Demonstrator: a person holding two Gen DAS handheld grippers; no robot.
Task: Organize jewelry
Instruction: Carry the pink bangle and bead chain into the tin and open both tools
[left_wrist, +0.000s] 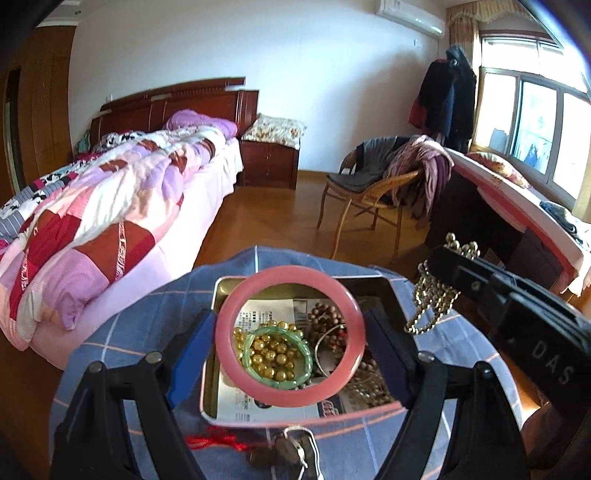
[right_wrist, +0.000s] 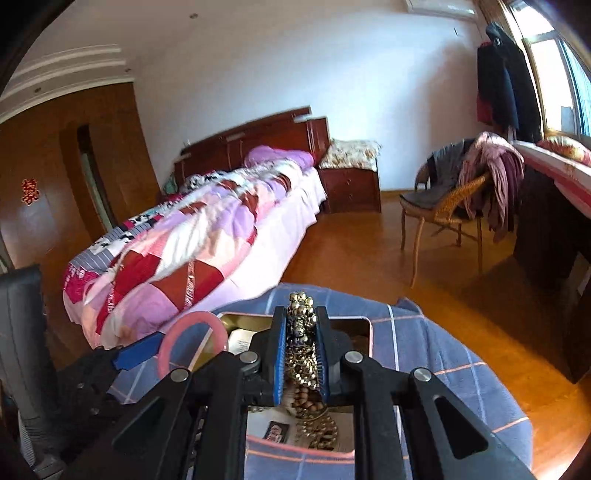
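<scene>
Over the checked cloth, my left gripper clamps the pink bangle and my right gripper pinches the gold chain, both poised above the open tin for sorting.

My smooth, glossy pink stone-like bangle hangs over a shiny rectangular metal tin lined with printed paper. Under it lies matt blue checked cloth; my gold metal bead chain glints.

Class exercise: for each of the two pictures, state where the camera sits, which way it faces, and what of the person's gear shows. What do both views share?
Left wrist: on the left hand-held gripper, facing down-forward at the round pink bangle it holds; the right hand-held gripper shows.
Right wrist: on the right hand-held gripper, clamping a gold bead chain; the left hand-held gripper shows.
Shared: bangle, rectangular metal tin, bed.
</scene>
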